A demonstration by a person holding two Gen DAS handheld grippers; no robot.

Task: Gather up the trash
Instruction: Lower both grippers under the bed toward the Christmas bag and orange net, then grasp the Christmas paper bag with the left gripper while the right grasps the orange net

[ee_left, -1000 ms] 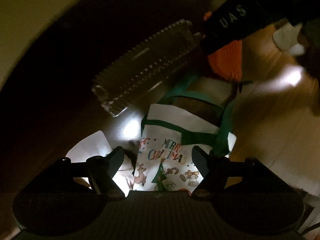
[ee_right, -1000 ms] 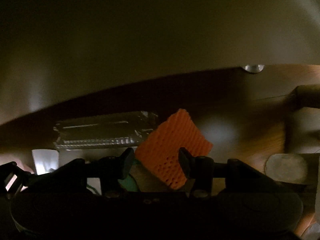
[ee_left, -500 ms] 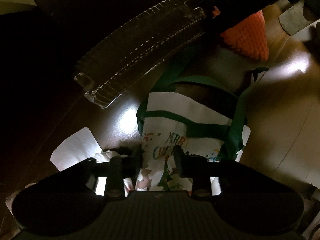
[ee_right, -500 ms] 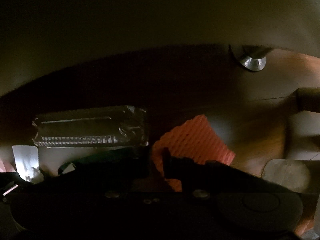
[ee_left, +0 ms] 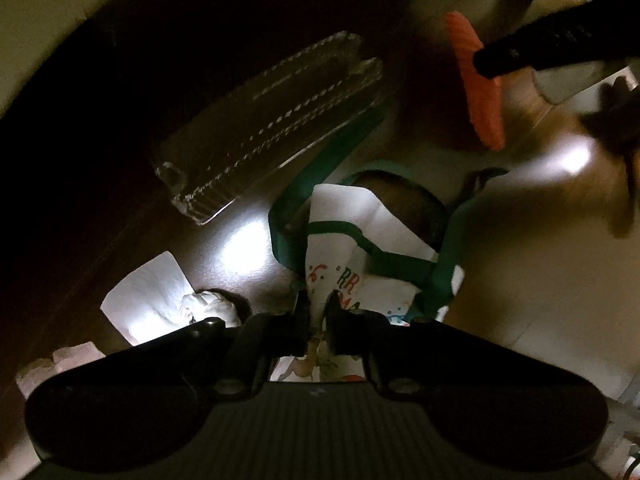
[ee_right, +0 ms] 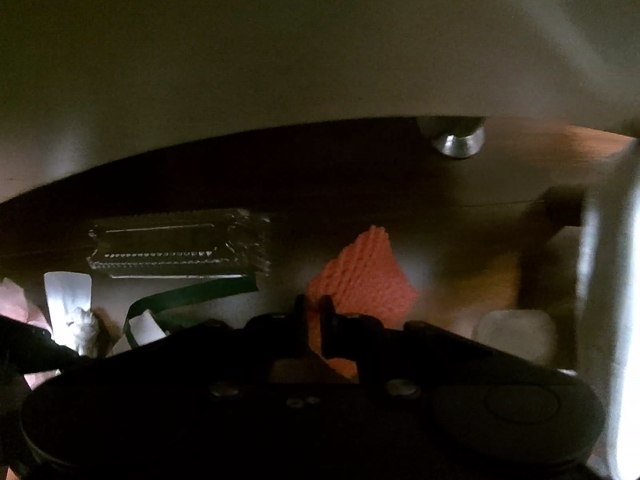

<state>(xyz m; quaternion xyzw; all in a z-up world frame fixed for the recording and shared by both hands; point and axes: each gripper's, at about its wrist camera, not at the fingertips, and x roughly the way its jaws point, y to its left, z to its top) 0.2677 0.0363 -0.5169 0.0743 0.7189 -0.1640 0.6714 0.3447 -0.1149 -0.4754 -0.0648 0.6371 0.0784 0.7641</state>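
A white Christmas tote bag (ee_left: pixel 352 220) with green straps lies open on the dim floor. My left gripper (ee_left: pixel 318 312) is shut on the bag's near edge. My right gripper (ee_right: pixel 314 316) is shut on an orange foam net (ee_right: pixel 364 276) and holds it above the floor; the net also shows in the left wrist view (ee_left: pixel 480 84), to the upper right of the bag. A clear ridged plastic tray (ee_left: pixel 268 120) lies beyond the bag, and it shows in the right wrist view (ee_right: pixel 176 248). A crumpled white tissue (ee_left: pixel 152 300) lies left of the bag.
The scene is dark, under pale furniture with a metal foot (ee_right: pixel 458 144). A whitish object (ee_right: pixel 516 336) sits on the wooden floor to the right. A pale upright post (ee_right: pixel 608 280) stands at the far right.
My left gripper closed on the bag's edge. My right gripper closed on the orange foam net and lifted it to the right, away from the tray.
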